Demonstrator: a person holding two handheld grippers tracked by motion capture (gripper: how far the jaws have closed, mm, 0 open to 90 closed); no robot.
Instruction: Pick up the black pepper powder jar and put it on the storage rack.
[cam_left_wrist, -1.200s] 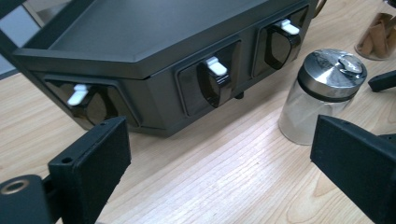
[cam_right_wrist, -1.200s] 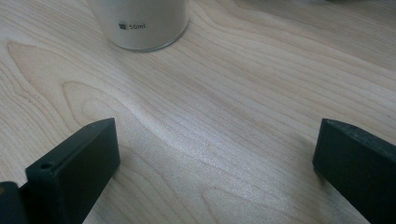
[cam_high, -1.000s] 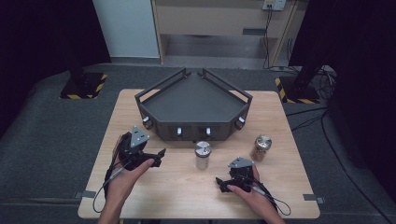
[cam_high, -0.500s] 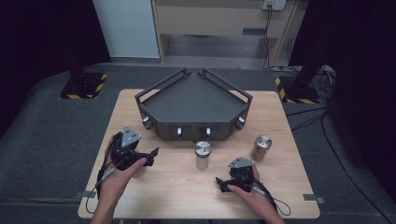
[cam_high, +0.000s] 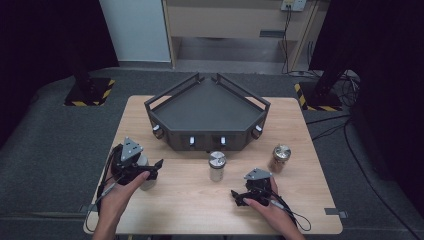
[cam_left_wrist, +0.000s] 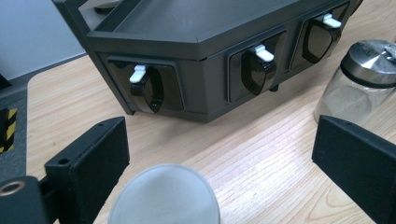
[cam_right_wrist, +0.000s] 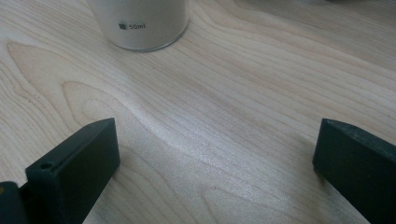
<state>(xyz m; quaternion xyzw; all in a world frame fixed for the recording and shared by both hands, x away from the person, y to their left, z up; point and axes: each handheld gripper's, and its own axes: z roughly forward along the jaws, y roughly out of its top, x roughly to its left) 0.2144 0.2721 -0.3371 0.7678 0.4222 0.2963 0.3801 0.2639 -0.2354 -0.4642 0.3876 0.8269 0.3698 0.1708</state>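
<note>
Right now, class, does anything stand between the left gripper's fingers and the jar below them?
Nothing visible does. The left gripper is open, and the jar sits between its fingers, its lid uncovered.

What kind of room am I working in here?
Probably a lab or recording studio: dark curtains around a wooden table, hazard-striped stand bases on grey carpet, and loose cables.

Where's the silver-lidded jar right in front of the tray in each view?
High view: jar at centre, just before the tray.
Left gripper view: jar at the right edge.
Right gripper view: jar at top left, base only.
Shared landmark: wooden tabletop.
</note>
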